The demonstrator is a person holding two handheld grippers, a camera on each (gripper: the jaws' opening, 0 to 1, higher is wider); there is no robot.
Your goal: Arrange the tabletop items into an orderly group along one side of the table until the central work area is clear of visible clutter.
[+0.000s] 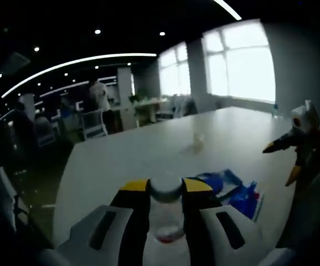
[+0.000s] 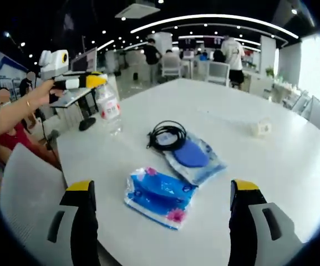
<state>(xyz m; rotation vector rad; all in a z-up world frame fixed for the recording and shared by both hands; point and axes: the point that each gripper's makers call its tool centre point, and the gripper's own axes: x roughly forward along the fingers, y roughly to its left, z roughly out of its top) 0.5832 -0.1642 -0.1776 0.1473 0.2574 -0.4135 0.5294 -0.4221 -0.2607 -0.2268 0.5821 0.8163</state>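
Clear bottle [image 1: 166, 210] in left gripper [image 1: 166, 191]; right gripper view: black cable [image 2: 167, 134].

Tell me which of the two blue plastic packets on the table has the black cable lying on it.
The farther blue packet, the paler one: the coiled black cable overlaps its far corner. The bright blue packet nearer the right gripper has nothing on it.

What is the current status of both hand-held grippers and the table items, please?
Left hand-held gripper shut on clear bottle, lifted off table. Right hand-held gripper open, above blue packet. Black cable and blue pouch mid-table.
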